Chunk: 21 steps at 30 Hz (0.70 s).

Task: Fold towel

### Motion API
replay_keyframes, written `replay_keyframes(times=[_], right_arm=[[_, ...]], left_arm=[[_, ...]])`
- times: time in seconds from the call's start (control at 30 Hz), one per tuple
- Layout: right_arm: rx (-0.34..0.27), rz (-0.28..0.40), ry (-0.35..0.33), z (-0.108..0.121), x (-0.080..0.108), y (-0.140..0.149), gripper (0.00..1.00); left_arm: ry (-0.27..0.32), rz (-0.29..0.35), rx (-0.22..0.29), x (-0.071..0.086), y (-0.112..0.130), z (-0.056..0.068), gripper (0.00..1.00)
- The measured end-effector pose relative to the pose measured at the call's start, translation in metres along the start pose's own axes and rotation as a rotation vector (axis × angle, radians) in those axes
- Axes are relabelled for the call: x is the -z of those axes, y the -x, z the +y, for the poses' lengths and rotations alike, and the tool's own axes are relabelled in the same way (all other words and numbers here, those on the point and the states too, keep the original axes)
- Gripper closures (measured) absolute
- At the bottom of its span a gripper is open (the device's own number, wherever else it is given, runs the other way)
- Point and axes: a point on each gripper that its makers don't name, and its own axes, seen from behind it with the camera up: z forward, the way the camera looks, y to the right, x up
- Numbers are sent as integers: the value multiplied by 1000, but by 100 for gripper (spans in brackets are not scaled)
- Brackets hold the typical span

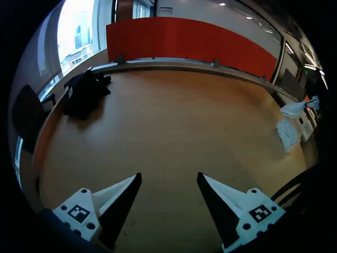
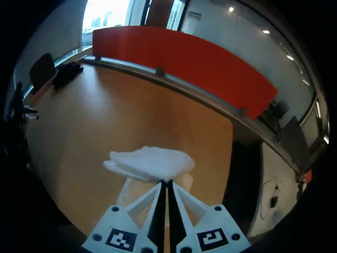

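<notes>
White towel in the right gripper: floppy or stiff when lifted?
Likely floppy: the towel bunches in soft folds ahead of the right gripper, and part hangs below. Probably light, since a fingertip pinch carries it. Pushed along the smooth table, it would likely crumple rather than slide flat.

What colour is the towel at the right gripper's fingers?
The towel is plain white, clearest in the right gripper view.

A white towel (image 2: 149,163) seemingly pinched in the closed right claw (image 2: 167,183), over the wooden table (image 2: 105,109).
</notes>
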Motion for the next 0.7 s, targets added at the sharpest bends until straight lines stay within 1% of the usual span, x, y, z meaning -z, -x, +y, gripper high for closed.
replay_keyframes(times=[0.3,0.5,0.7], right_arm=[[-65,-54,19,2,2,46,97],[-99,-96,31,4,-3,73,97],[-127,-125,34,3,-9,92,97]], left_arm=[[2,-4,-13,3,2,1,2],[1,-8,-17,4,6,2,2],[-4,-13,-19,6,11,1,2]])
